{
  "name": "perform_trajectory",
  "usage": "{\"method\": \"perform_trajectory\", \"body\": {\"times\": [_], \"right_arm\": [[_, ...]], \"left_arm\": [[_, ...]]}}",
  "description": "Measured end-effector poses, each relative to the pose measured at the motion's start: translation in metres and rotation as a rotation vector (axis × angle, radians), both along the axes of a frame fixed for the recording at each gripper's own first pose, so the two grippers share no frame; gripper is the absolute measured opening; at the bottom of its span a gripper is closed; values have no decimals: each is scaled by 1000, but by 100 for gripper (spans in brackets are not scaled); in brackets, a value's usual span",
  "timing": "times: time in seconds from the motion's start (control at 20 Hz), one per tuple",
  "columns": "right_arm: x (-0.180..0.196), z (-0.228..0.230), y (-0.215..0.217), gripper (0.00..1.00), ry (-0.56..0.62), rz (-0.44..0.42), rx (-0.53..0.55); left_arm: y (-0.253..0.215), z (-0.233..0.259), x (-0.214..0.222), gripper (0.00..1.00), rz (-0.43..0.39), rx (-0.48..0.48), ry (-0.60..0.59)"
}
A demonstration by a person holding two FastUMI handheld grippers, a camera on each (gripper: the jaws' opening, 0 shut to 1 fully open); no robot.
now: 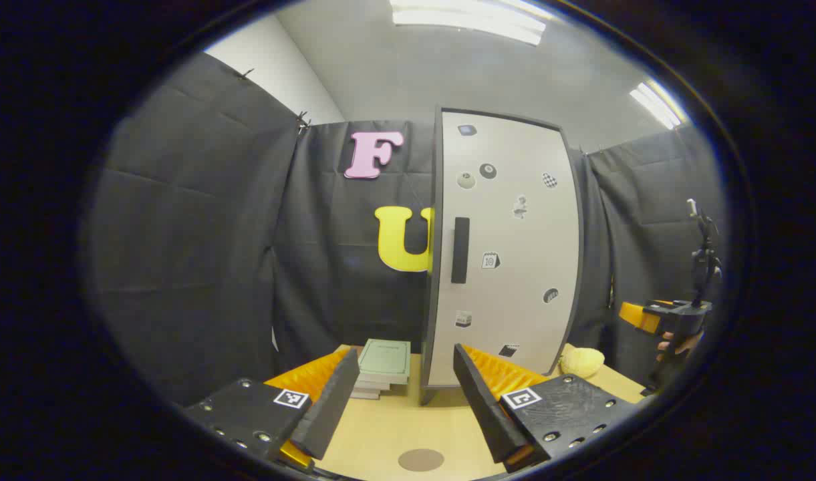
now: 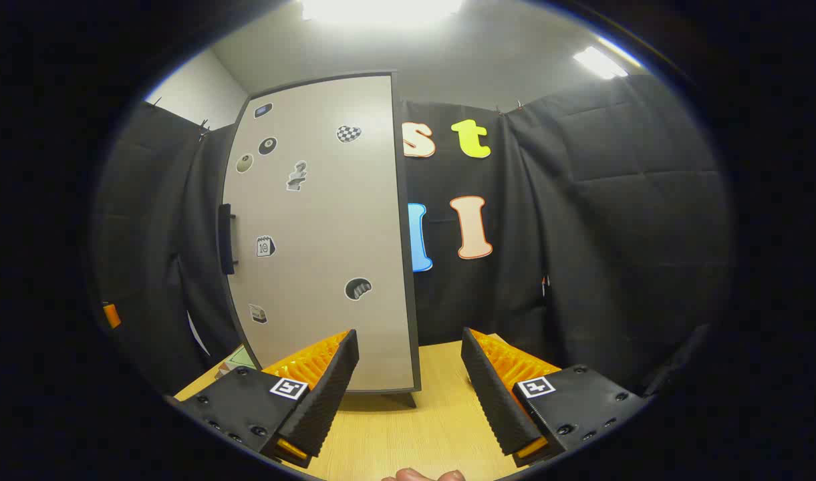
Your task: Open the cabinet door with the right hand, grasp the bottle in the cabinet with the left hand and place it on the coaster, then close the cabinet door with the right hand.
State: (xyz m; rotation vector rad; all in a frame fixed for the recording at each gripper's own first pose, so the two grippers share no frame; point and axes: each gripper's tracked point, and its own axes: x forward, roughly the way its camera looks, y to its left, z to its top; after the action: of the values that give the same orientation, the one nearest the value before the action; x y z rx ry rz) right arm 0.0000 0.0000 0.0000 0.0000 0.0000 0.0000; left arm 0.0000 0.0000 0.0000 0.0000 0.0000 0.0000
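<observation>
My left gripper hangs with its fingers apart and nothing between them, and so does my right gripper. The cabinet stands at the centre of the left gripper view: a tall pale door, closed, dotted with small stickers, with a dark vertical handle near its left edge. The round brown coaster lies on the wooden table at bottom centre.
</observation>
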Motion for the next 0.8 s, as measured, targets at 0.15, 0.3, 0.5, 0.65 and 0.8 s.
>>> {"method": "perform_trajectory", "body": {"times": [0.15,0.3,0.5,0.65,0.8], "right_arm": [[2,0,7,98,7,18,-6],[2,3,12,98,9,27,-2],[-2,11,17,93,1,35,0],[-6,14,14,98,-1,29,3],[-9,11,12,98,6,23,26]], "left_arm": [[-2,1,-4,89,-1,10,2],[-1,8,-8,89,-6,11,-11],[0,13,-5,87,-17,-30,-7],[0,13,1,87,-33,-37,-7],[-2,7,7,89,-42,-15,4]]}}
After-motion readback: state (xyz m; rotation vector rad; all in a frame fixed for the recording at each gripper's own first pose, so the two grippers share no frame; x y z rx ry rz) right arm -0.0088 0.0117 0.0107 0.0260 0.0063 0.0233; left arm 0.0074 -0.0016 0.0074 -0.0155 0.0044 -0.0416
